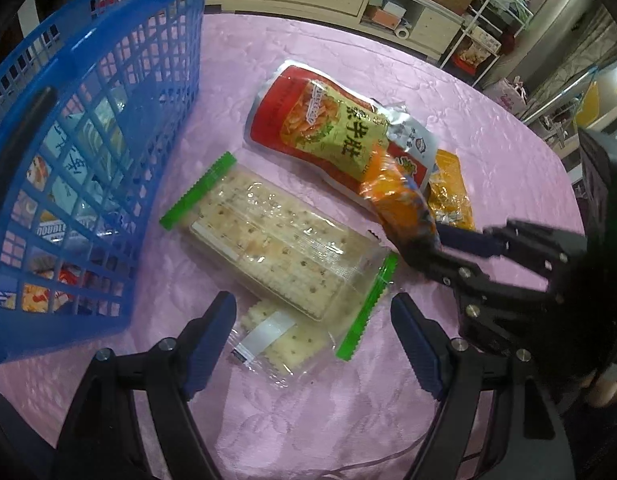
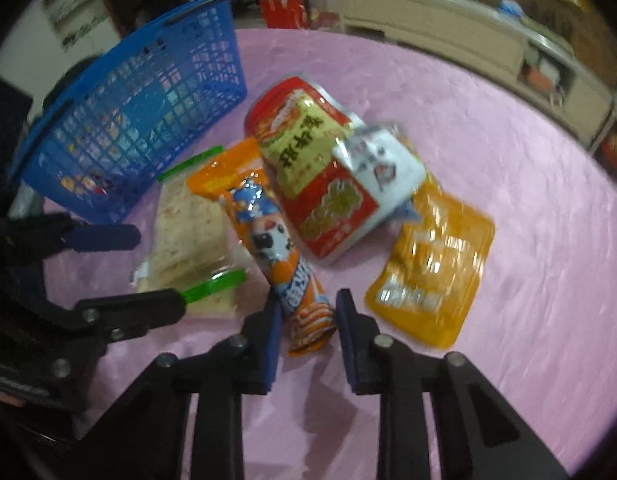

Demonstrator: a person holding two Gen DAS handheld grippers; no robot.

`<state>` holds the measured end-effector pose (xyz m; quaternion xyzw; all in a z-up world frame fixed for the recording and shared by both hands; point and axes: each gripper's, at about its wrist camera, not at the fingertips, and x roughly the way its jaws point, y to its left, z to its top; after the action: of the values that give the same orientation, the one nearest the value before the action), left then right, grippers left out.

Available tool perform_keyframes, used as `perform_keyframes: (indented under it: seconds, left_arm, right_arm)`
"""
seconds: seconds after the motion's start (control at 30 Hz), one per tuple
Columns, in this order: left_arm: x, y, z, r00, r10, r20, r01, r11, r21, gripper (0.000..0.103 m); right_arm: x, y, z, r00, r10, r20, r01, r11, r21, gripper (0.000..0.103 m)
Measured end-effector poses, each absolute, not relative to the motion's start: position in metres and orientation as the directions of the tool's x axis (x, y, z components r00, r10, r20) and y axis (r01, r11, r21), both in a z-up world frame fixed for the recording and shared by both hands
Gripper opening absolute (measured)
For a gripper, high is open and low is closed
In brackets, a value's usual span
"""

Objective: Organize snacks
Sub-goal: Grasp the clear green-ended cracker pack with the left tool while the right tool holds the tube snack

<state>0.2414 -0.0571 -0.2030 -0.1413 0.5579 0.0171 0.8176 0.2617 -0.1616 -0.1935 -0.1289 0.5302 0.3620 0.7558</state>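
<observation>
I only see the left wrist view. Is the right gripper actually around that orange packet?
Observer: Yes. In the right wrist view, the right gripper has a pad on each side of the orange packet's near end.
Operator: What's the yellow thing behind it?
Observer: A yellow pouch, lying flat on the pink tablecloth, clear of the gripper.
Operator: Anything on top of it?
Observer: The red pouch's silvery end overlaps its upper edge.
</observation>
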Motion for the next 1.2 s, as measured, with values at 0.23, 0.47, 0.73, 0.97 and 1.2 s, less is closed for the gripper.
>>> perform_keyframes:
  seconds: [0.23,0.47,0.73,0.97,1.2]
  left_arm:
    - [0.26,-0.056,-0.204,0.374,-0.107,-0.921,-0.224,0.954,-0.202,0.078]
    - [0.286,-0.045,-0.209,0.39,-0.064,-0.919,-0.321,0.926,-0.2,0.078]
    - [0.298,-0.042,-0.213,0.336,0.031,-0.941,-0.41,0.905,-0.116,0.078]
    - [0.291,-0.037,-0.225,0.276,-0.037,-0.96,-0.467,0.869,-0.167,0.071]
    - [0.282,-0.061,-0.218,0.274,-0.103,-0.956,-0.352,0.914,-0.199,0.065]
  right_arm:
    - [0.252,-0.185,-0.184,0.232,0.355,-0.906,-0.586,0.794,0.161,0.029]
    - [0.251,-0.195,-0.181,0.237,0.347,-0.907,-0.539,0.824,0.175,0.029]
    - [0.263,-0.199,-0.179,0.226,0.37,-0.901,-0.511,0.833,0.214,0.029]
    - [0.256,-0.206,-0.17,0.225,0.384,-0.895,-0.487,0.841,0.238,0.029]
    - [0.249,-0.203,-0.165,0.227,0.362,-0.904,-0.471,0.853,0.224,0.029]
